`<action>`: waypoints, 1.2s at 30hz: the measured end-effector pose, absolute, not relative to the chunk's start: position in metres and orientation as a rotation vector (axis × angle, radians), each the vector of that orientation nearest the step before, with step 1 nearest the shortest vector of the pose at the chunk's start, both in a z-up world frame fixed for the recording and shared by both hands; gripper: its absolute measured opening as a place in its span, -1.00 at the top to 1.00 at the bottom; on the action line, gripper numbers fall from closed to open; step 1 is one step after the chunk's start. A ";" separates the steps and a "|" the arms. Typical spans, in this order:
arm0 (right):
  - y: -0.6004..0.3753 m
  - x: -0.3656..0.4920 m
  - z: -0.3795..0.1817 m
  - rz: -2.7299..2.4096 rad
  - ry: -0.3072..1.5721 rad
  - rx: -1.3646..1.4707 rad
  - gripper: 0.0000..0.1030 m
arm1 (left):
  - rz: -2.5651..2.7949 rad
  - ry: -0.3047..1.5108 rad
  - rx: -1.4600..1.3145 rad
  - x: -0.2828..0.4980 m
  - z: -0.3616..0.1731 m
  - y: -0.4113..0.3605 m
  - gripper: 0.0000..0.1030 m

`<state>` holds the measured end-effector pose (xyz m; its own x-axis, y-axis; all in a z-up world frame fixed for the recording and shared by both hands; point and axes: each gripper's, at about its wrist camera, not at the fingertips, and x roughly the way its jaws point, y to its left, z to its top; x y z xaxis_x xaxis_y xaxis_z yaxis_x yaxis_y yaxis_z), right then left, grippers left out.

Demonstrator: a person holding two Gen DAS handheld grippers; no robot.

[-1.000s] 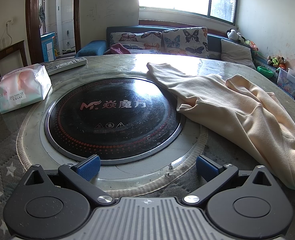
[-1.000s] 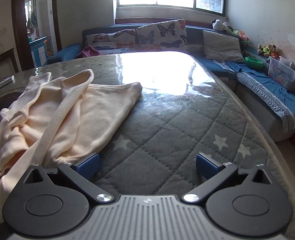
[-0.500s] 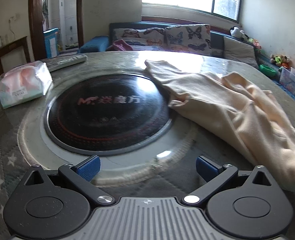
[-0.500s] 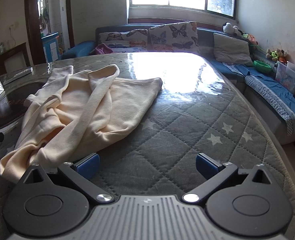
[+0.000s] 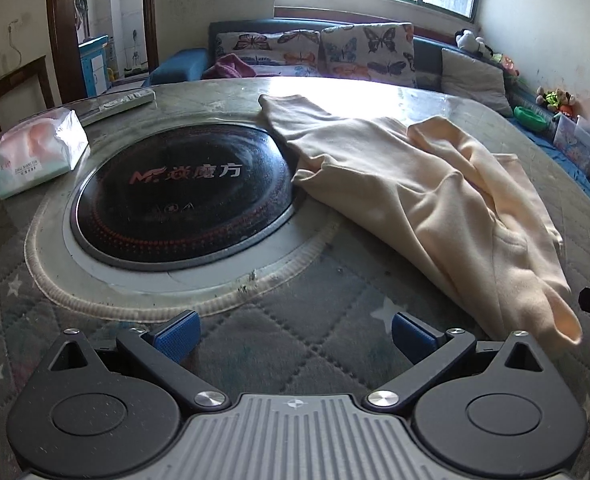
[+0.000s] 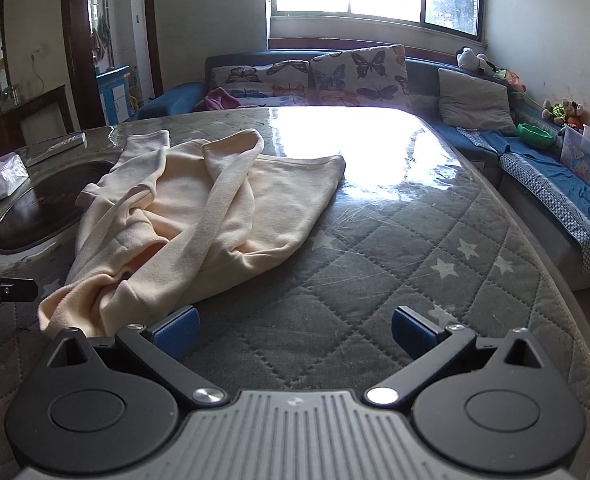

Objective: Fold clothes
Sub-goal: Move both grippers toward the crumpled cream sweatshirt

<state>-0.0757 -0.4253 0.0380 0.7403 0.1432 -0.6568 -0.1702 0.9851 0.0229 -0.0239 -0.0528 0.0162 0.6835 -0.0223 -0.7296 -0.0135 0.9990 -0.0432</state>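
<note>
Left wrist view: your left tongs (image 5: 293, 334) and right tongs (image 6: 293, 332) gape empty beside the cream garment (image 5: 423, 196), seemingly crumpled on the table (image 6: 395, 240).

The black round cooktop (image 5: 183, 196) reads "MF 焱魔方"; the tissue pack's (image 5: 37, 152) small label is illegible.

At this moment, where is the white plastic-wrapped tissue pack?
In the left wrist view the white plastic-wrapped tissue pack lies at the table's far left, just left of the round black induction cooktop and near the white remote control, well apart from the cream garment.
</note>
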 end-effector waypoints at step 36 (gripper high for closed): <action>-0.409 -0.089 0.047 0.218 0.697 -0.056 -1.00 | -0.062 0.856 0.033 -0.030 0.030 -0.100 -1.00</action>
<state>-0.0891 -0.4085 0.0465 0.7453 0.1799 -0.6420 -0.2173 0.9759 0.0212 -0.0300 -0.0998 0.0305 0.6535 -0.0413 -0.7558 0.0675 0.9977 0.0038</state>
